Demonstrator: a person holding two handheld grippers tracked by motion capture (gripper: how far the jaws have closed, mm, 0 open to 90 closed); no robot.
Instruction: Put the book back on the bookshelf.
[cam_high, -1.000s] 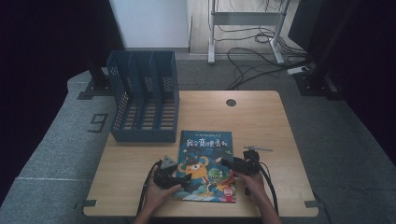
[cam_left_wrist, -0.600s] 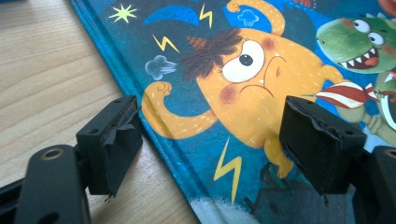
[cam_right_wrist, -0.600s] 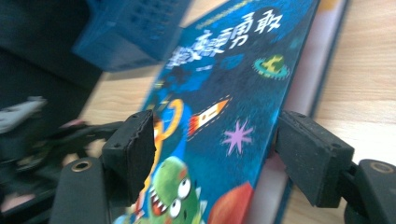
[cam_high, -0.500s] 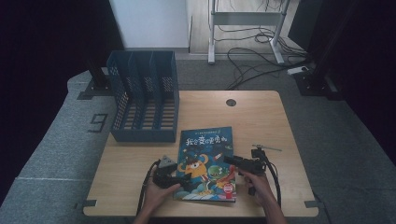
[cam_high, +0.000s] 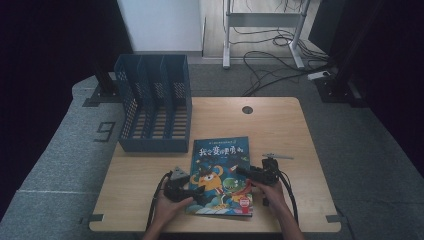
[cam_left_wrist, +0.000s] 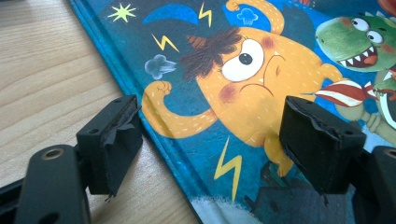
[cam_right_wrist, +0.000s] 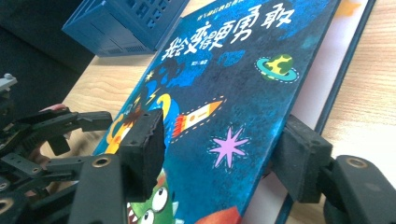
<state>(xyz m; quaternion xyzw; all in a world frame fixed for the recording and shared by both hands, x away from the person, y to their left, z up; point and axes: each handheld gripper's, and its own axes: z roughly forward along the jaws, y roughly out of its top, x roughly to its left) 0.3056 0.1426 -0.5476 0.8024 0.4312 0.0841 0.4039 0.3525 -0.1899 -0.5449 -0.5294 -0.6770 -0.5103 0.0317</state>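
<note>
A children's picture book (cam_high: 220, 172) with a blue cover lies flat near the table's front edge. In the left gripper view, my left gripper (cam_left_wrist: 210, 144) is open across the book's (cam_left_wrist: 261, 88) left edge, one jaw over the wood and the other over the orange monster. My right gripper (cam_right_wrist: 222, 154) is open too. The book's front cover (cam_right_wrist: 233, 84) is tilted up between its jaws, and a white page (cam_right_wrist: 322, 79) shows under it. In the high view, my left gripper (cam_high: 195, 192) is at the book's near-left corner and my right gripper (cam_high: 245, 173) is at its right side.
A blue slotted file organizer (cam_high: 152, 102) stands at the back left of the wooden table (cam_high: 280, 130). A round cable hole (cam_high: 247, 109) sits near the far edge. Cables trail from both grippers toward the front edge.
The right hand and its gripper have shifted slightly to the right along the book's edge. The left gripper has barely moved.
</note>
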